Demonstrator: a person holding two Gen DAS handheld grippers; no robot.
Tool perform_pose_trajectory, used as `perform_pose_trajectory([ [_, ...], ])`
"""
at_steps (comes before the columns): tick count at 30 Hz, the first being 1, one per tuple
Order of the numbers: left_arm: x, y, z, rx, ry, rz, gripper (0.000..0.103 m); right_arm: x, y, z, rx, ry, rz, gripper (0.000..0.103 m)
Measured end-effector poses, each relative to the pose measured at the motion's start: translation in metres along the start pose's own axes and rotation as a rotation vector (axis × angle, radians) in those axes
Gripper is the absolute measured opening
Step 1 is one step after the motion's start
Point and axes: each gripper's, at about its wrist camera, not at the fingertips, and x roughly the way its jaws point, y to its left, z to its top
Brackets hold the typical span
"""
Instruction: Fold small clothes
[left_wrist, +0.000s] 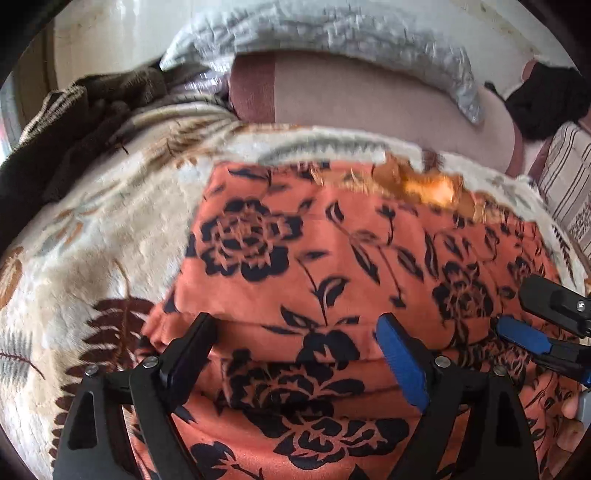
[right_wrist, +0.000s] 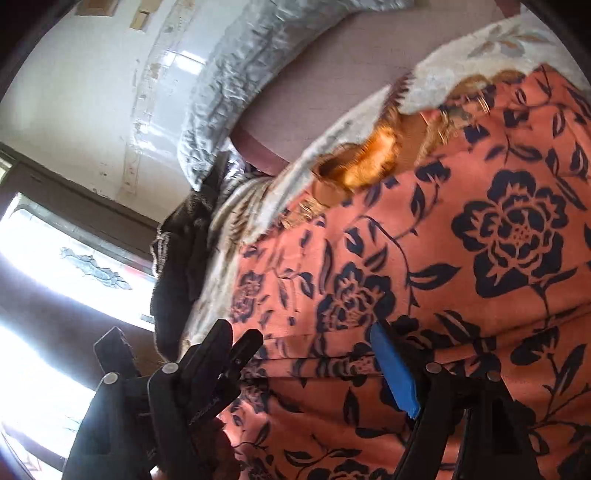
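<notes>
I have both claws over the orange floral garment (left_wrist: 332, 258), which lies spread on the cream leaf-print blanket (left_wrist: 92, 236) of the bed, with the grey quilted pillow (left_wrist: 332, 33) beyond its far edge and a heap of dark brown cloth (left_wrist: 74, 122) off its far left corner. My left claw (left_wrist: 295, 343) stands wide, its fingers straddling a raised crosswise ridge of cloth near the garment's near end, and I see nothing pinched between them. My right claw (right_wrist: 314, 354) is also spread wide over the same near part of the garment, empty as far as I can tell; in the left wrist view its tips (left_wrist: 532, 325) sit just beside my left claw, toward the garment's right edge. To do this step well, I judge I should lower each claw until one finger slides under the ridge and the other rests on top, close on the full thickness of the layers instead of a single skin of fabric, keep the two grips level with each other, and carry the edge toward the pillow in one even sweep so the crease runs straight. The garment's long axis appears to run from me toward the pillow, and a tan, frayed-looking patch (left_wrist: 424, 184) sits at its far end; which end is the waist or neck I cannot tell.
</notes>
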Motion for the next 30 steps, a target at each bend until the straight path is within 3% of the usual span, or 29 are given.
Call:
perform_pose_trajectory([
  [2, -0.008, 0.000, 0.000, -0.002, -0.045, 0.010, 0.089, 0.000, -0.011, -0.003, 0.055, -0.015, 0.018, 0.079],
  [6, -0.042, 0.011, 0.005, -0.081, -0.185, -0.064, 0.089, -0.020, 0.011, -0.003, 0.024, -0.076, 0.081, 0.081],
  [9, -0.032, 0.013, 0.003, -0.075, -0.105, -0.062, 0.089, 0.003, -0.010, 0.000, 0.078, 0.000, 0.016, 0.084],
  [10, -0.035, 0.017, 0.001, -0.092, -0.103, -0.056, 0.089, 0.001, -0.017, -0.003, 0.114, -0.016, 0.017, 0.076],
  [11, -0.043, 0.023, -0.002, -0.117, -0.128, -0.062, 0.089, -0.009, -0.014, -0.005, 0.130, -0.036, 0.021, 0.077],
  [13, -0.070, 0.037, -0.006, -0.165, -0.211, -0.100, 0.089, -0.041, 0.008, -0.017, 0.065, -0.074, 0.063, 0.077],
  [16, -0.109, 0.054, -0.017, -0.181, -0.318, -0.108, 0.089, -0.105, 0.035, -0.050, -0.049, -0.110, 0.029, 0.077],
  [20, -0.164, 0.078, -0.046, -0.177, -0.358, -0.085, 0.089, -0.201, 0.058, -0.112, -0.239, -0.184, -0.099, 0.077],
  [24, -0.234, 0.103, -0.101, -0.161, -0.422, -0.066, 0.089, -0.291, 0.070, -0.184, -0.370, -0.343, -0.248, 0.078],
  [27, -0.260, 0.115, -0.140, -0.145, -0.386, -0.045, 0.095, -0.336, 0.069, -0.225, -0.397, -0.441, -0.351, 0.093],
  [28, -0.262, 0.118, -0.151, -0.135, -0.353, -0.045, 0.096, -0.344, 0.064, -0.233, -0.394, -0.446, -0.363, 0.099],
  [30, -0.254, 0.121, -0.172, -0.125, -0.273, -0.044, 0.096, -0.351, 0.045, -0.237, -0.348, -0.409, -0.375, 0.099],
])
